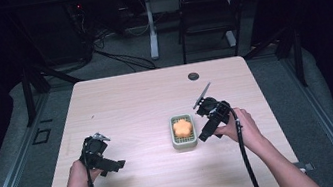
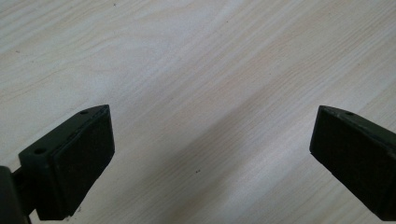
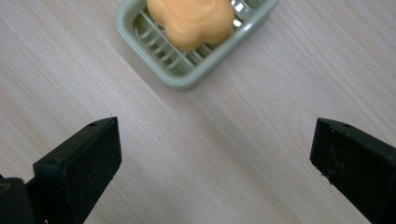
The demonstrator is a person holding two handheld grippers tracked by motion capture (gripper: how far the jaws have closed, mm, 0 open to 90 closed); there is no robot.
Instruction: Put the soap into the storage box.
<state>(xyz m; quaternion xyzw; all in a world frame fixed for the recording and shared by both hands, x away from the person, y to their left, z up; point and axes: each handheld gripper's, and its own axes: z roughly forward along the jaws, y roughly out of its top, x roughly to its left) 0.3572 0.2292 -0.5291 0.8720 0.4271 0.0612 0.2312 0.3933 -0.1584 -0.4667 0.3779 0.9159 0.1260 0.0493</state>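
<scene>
We found the light wooden table [image 1: 130, 99] bare and passable almost everywhere; just one obstacle stood right of centre, a green soap dish [image 1: 185, 141] carrying orange flower-shaped soap [image 1: 182, 128].

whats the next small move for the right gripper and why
Probably ease the right gripper forward toward the soap. Its jaws are open with bare table between them, and the soap sits in the dish just ahead, untouched.

orange soap [image 1: 181, 128] in green dish [image 1: 184, 144] | right gripper [image 1: 205, 135] beside dish
</scene>
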